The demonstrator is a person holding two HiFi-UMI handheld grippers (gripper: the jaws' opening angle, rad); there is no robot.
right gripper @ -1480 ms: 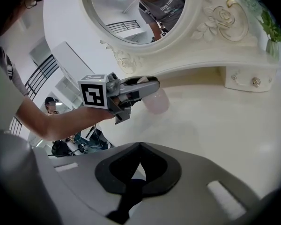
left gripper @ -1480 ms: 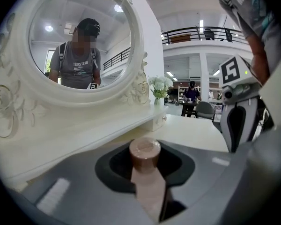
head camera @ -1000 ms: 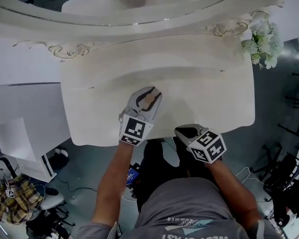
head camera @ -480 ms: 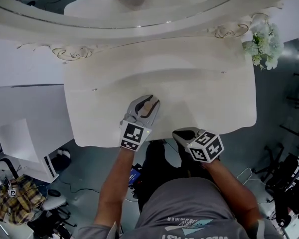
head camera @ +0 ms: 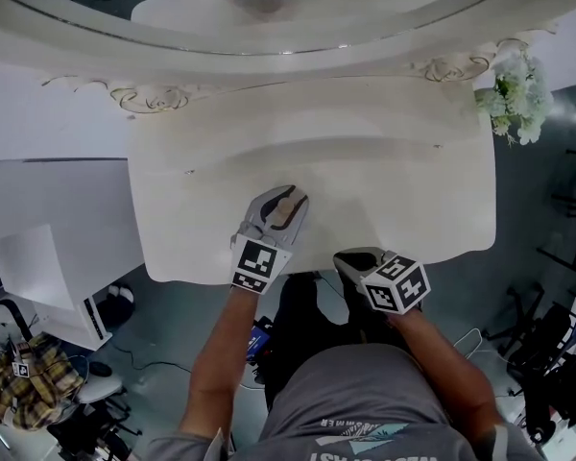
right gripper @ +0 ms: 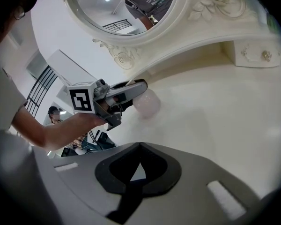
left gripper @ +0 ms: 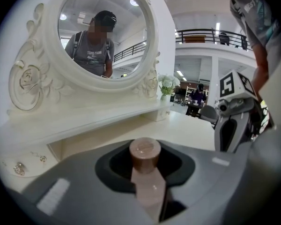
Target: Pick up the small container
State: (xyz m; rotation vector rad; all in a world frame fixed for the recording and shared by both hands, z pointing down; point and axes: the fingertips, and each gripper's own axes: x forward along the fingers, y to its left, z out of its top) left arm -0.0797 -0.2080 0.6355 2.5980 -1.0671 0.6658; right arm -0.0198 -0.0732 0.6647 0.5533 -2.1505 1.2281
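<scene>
The small container [head camera: 282,206] is a pinkish-brown bottle with a round cap [left gripper: 145,150]. My left gripper [head camera: 286,198] is shut on it, holding it just above the front middle of the white dressing table [head camera: 394,161]. In the right gripper view the container [right gripper: 147,102] shows as a pale rounded shape at the left gripper's tips. My right gripper [head camera: 353,256] hovers at the table's front edge, to the right of the left one; its jaws [right gripper: 139,145] meet at the tips with nothing between them.
An oval mirror [head camera: 269,8] in a carved frame stands at the table's back, with a raised shelf [head camera: 307,113] below it. White flowers [head camera: 514,89] sit at the back right corner. A person's legs are under the front edge.
The left gripper, still holding the container, has drifted a little toward the table's front edge. The right gripper has stayed in place.
</scene>
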